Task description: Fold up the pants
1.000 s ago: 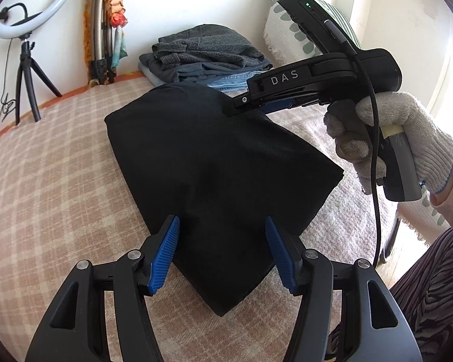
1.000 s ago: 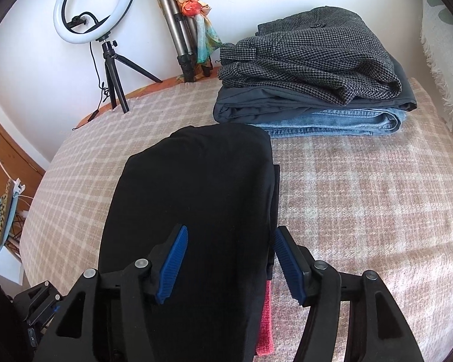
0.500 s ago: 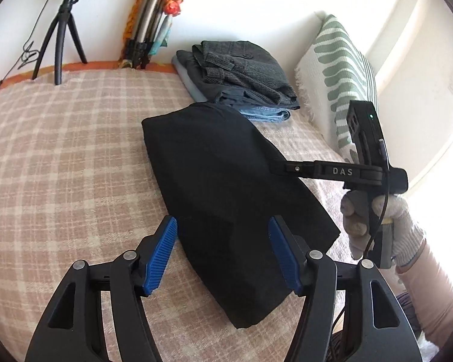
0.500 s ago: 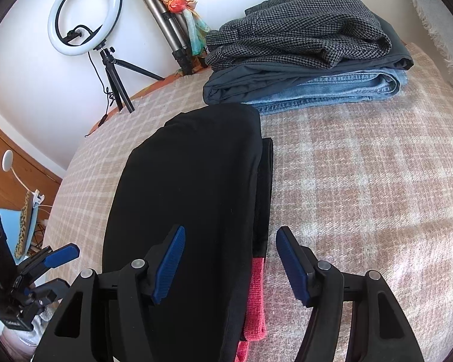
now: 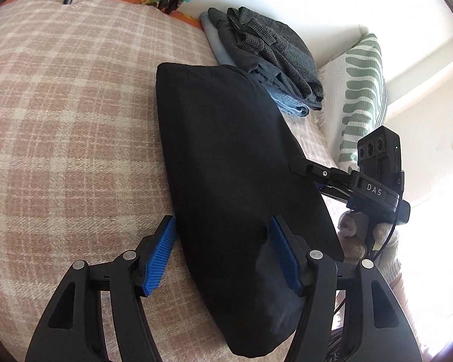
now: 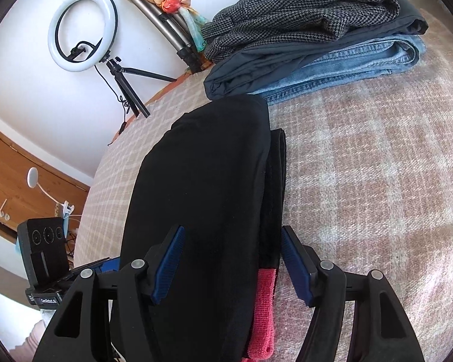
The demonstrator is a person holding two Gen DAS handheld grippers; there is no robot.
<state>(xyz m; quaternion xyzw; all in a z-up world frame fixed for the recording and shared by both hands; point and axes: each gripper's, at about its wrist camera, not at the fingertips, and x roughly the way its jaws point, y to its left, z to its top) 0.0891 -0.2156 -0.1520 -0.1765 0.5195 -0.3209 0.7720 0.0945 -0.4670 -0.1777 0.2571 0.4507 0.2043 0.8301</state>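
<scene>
Since a sec ago your left gripper (image 5: 223, 253) rolled and slid along the folded black pants (image 5: 232, 157), now straddling their near edge. Both sets of jaws have just been opening, wide, pads off cloth; right gripper (image 6: 231, 262) too. Pants lie flat on the nubby plaid blanket (image 6: 362, 187), red terry trim (image 6: 262, 310) showing.

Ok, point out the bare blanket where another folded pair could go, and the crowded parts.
Free: the plaid blanket on the side of the black pants away from the striped pillow, and the patch in front of the folded clothes stack. Crowded: the narrow gap between stack and black pants, and the pillow edge.
</scene>
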